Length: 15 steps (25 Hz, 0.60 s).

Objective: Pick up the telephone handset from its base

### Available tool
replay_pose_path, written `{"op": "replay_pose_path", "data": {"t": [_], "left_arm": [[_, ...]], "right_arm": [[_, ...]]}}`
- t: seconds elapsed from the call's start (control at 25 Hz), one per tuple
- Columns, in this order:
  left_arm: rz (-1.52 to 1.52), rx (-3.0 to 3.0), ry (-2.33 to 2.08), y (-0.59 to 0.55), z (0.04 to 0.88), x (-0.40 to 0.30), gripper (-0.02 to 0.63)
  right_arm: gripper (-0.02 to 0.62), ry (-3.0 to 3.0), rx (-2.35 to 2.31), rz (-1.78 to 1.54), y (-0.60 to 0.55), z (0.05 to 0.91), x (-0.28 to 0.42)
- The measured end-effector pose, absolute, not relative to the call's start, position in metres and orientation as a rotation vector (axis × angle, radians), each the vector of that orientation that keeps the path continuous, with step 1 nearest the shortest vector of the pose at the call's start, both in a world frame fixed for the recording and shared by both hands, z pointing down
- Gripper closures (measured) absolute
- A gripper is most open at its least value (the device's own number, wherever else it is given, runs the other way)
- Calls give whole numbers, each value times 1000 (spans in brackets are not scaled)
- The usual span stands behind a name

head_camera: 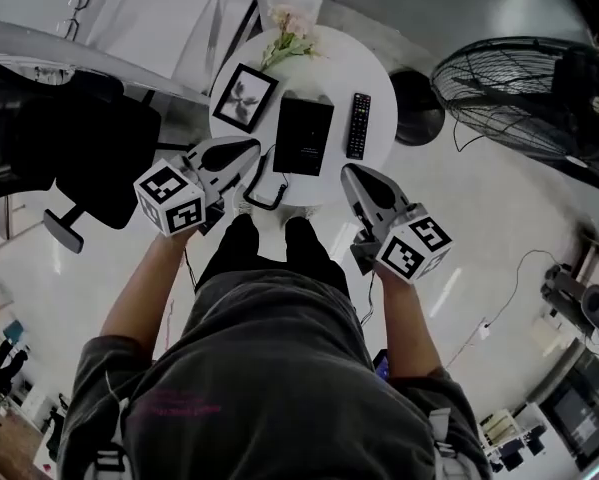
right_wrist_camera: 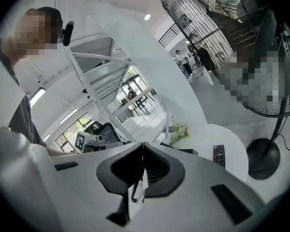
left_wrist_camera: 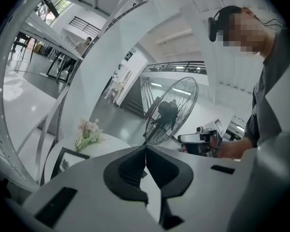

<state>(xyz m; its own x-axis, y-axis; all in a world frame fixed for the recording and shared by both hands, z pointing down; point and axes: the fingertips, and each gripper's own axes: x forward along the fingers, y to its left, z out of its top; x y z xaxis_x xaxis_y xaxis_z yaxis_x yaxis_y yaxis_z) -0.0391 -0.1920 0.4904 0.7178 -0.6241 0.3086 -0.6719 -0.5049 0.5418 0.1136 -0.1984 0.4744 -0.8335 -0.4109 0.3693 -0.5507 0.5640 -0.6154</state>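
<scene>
Left gripper (head_camera: 247, 152) just left of telephone (head_camera: 304, 135) on desk (head_camera: 379, 78); right gripper (head_camera: 354, 175) right of it, nearer the person. Both jaws together, empty.

You see black telephone base (head_camera: 304, 135) lying flat mid-table (head_camera: 374, 83); handset not distinguishable on it; black cord (head_camera: 263, 196) loops off near edge.

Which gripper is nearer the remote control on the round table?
Right. In the head view, the right gripper sits just below the remote control. The left gripper is on the far side of the black telephone, below the picture frame.
</scene>
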Motion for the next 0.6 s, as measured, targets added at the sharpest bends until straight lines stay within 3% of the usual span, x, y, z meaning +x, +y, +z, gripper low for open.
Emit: {"op": "replay_pose_path", "data": {"t": [0.6], "left_arm": [[208,2086,-1029,-210,606,-29,588]], "right_arm": [[574,-2508,681,1208,-222,536,124]]}}
